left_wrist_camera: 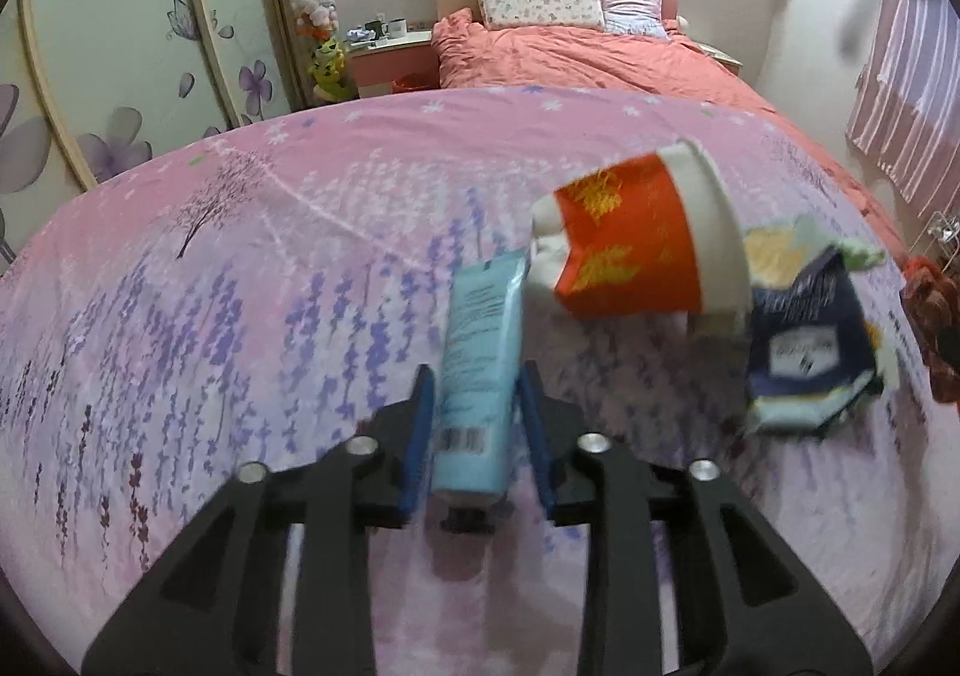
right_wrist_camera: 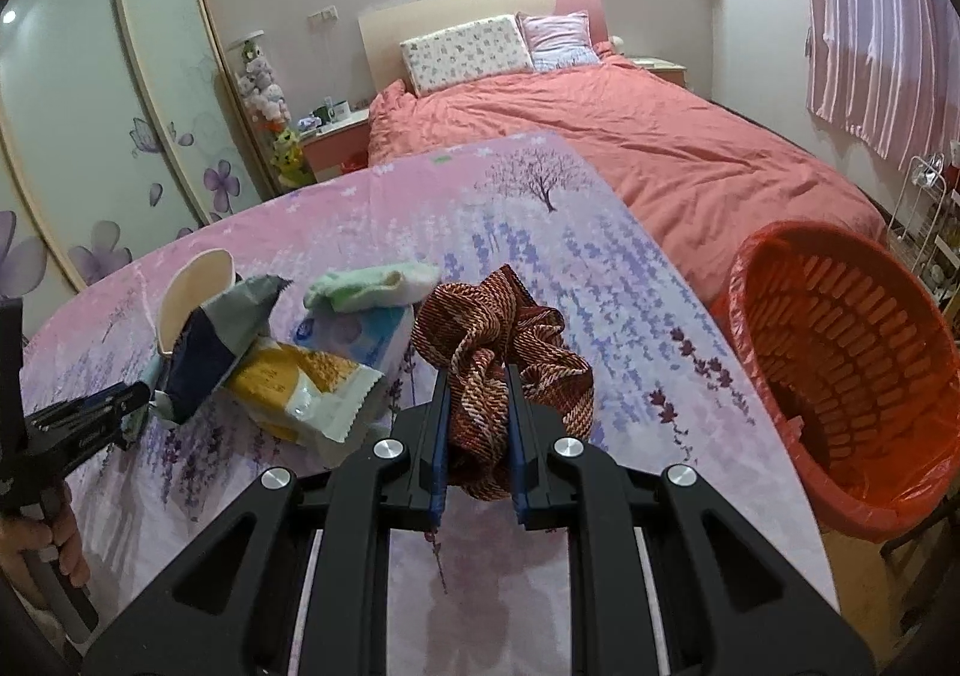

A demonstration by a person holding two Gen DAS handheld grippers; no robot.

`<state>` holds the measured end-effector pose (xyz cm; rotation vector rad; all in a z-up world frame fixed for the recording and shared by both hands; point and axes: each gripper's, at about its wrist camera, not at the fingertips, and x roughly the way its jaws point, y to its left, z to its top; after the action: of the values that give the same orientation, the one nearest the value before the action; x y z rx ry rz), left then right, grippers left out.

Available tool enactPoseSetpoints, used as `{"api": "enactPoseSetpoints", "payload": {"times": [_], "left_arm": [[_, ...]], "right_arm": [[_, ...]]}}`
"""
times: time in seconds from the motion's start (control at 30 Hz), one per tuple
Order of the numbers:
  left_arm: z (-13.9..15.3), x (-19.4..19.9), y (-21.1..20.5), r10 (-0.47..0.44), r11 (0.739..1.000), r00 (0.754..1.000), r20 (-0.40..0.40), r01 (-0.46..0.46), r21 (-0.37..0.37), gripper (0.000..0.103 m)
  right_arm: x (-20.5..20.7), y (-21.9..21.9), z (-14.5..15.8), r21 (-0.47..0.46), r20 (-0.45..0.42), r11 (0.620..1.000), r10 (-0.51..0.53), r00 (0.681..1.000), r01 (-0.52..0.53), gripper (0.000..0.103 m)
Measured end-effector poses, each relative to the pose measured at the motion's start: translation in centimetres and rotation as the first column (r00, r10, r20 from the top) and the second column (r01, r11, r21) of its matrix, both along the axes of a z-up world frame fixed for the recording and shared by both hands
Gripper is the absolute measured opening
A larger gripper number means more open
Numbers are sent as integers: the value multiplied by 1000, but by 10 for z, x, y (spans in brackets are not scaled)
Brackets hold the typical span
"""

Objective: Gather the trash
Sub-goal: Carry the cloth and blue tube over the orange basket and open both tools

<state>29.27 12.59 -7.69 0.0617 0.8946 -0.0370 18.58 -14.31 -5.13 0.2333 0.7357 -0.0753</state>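
My left gripper [left_wrist_camera: 474, 382] is shut on a light blue tube [left_wrist_camera: 480, 370] and holds it above the pink flowered table [left_wrist_camera: 240, 286]. Beyond it a red paper cup [left_wrist_camera: 648, 238] lies on its side beside a dark blue wrapper [left_wrist_camera: 804, 352]. My right gripper [right_wrist_camera: 477, 376] is shut on a red-brown patterned cloth [right_wrist_camera: 498, 352]. In the right wrist view the cup [right_wrist_camera: 192, 292], the dark wrapper [right_wrist_camera: 204, 352], a yellow snack packet [right_wrist_camera: 300, 388], a blue-white tissue pack [right_wrist_camera: 360, 337] and a green-white sock [right_wrist_camera: 372, 286] lie to the left. The left gripper [right_wrist_camera: 120, 406] shows at the left edge.
A red basket with a red bag liner [right_wrist_camera: 840, 376] stands off the table's right edge. A bed with a pink quilt [right_wrist_camera: 630, 153] lies behind the table. A wardrobe with flower doors [right_wrist_camera: 120, 135] is to the left.
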Motion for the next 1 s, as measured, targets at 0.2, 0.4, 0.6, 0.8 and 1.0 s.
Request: {"api": "enactPoseSetpoints", "payload": {"times": [0.2, 0.4, 0.6, 0.8, 1.0], "left_arm": [[-11, -11, 9, 11, 1000, 1000, -13, -11, -5, 51], [-10, -17, 7, -2, 1000, 1000, -14, 2, -8, 35], [-10, -32, 6, 6, 1000, 1000, 9, -6, -10, 26], [18, -42, 14, 29, 1000, 996, 79, -28, -13, 26], [60, -59, 1, 15, 1000, 988, 154, -16, 7, 26]], "right_arm": [[-3, 4, -2, 2, -9, 1000, 7, 1000, -7, 16], [-5, 3, -1, 5, -9, 1000, 3, 1000, -3, 16], [-8, -2, 3, 19, -1, 1000, -2, 1000, 2, 16], [-15, -5, 17, 13, 31, 1000, 2, 1000, -2, 16], [-23, -8, 36, 15, 75, 1000, 4, 997, -5, 16]]}}
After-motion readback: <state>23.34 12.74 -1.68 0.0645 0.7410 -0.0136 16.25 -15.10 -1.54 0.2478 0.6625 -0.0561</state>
